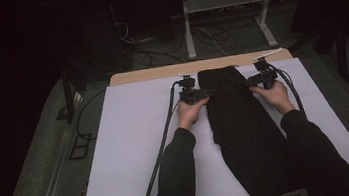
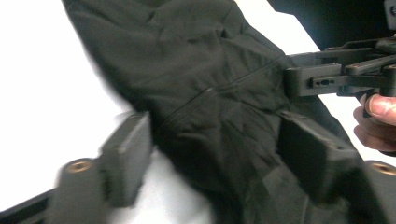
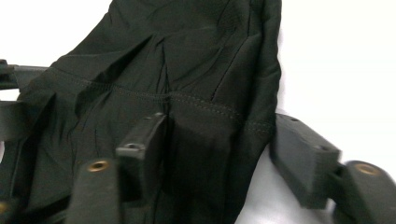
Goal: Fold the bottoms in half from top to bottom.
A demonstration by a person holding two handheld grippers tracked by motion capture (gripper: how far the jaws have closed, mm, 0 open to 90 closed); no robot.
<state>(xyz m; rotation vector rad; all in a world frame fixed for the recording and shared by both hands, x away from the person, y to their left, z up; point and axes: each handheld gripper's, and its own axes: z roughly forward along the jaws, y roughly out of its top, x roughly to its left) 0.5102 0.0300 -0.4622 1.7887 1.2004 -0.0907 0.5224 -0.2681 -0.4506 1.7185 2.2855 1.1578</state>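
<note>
While lying lengthwise down the middle of the white tabletop (image 1: 131,133), the long black fabric garment (image 1: 244,129) is being flanked near its far end. The left hand-held gripper (image 1: 201,93) and right hand-held gripper (image 1: 251,82) are both gaping around cloth edges, unclosed. Gathering one layer squarely should be helping. Bare surface is lying either side.

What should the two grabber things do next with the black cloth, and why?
Probably close both at once. The left gripper and right gripper each stand open around an edge of the black cloth, which lies flat on the white table, so neither grips it yet.
</note>
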